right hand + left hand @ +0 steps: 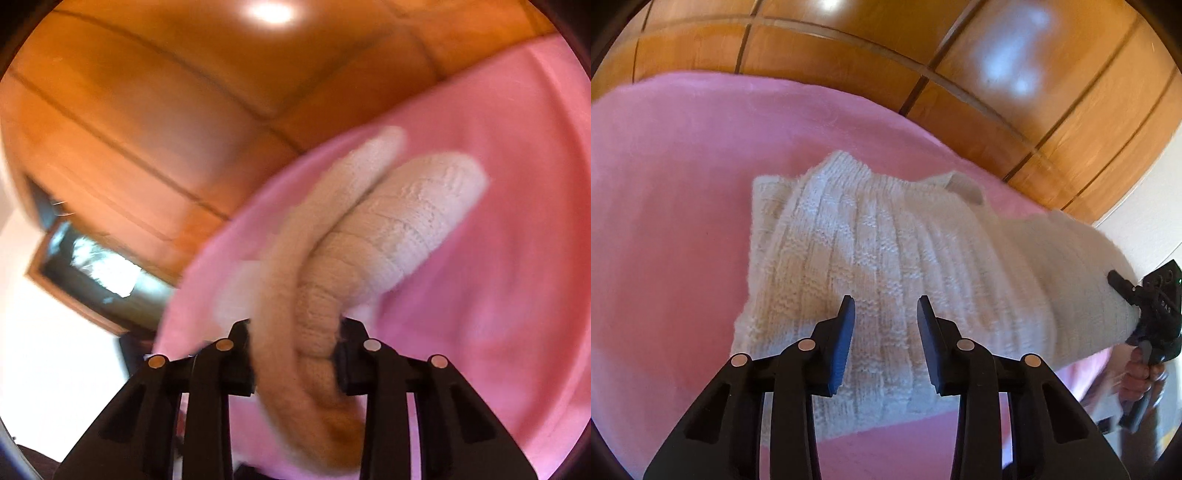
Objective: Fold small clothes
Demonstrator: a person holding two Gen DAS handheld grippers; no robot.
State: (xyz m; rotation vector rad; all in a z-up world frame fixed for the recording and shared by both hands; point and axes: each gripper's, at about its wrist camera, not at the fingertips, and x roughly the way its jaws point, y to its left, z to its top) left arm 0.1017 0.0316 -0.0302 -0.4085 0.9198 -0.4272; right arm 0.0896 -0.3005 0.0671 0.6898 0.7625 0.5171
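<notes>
Two tongs worked one white knitted garment (pixel 886 251): the left tongs (pixel 885 314) hovered open just above its near end, gripping nothing, while the right tongs (pixel 295 343) were clamped on a bunched edge, lifting that side. Its long axis ran away across the pink blanket (pixel 665 184) toward the wooden cabinet (pixel 849 48).
</notes>
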